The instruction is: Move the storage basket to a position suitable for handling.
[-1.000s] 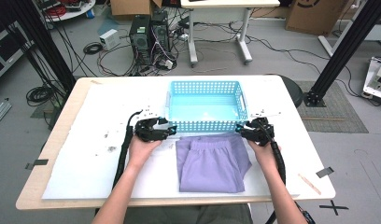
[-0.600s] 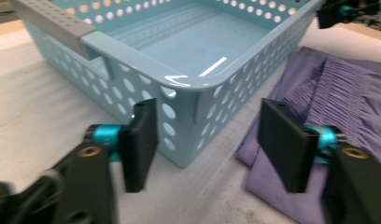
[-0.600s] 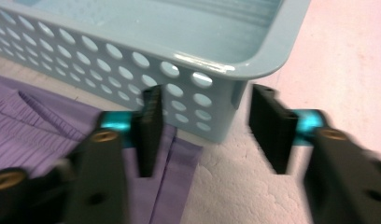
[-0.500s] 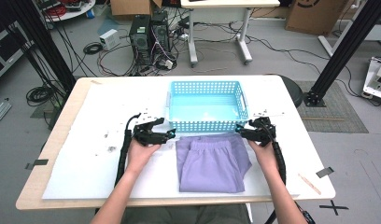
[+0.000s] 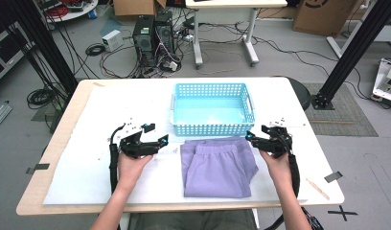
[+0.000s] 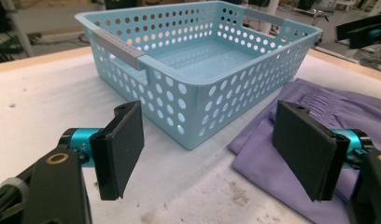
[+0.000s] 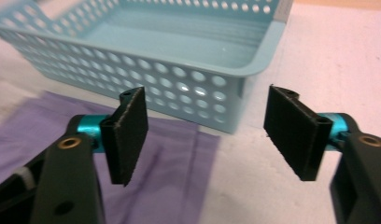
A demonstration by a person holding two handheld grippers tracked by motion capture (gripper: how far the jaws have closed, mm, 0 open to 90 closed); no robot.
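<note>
Folded purple garment (image 5: 217, 165) lies flat on table (image 5: 78, 167) near the person's edge, between both grippers. Left gripper (image 5: 161, 142) and right gripper (image 5: 251, 137) flank it, jaws wide, just been opening, nothing between them. Blue basket (image 5: 212, 128) sits just beyond, empty.

The high view looked forward and down from above the person's side of the bench (image 5: 88, 124). Each gripper view sat low and close, facing the blue basket (image 6: 202, 60) from opposite ends; all three shared it and the purple trousers (image 5: 217, 165).
</note>
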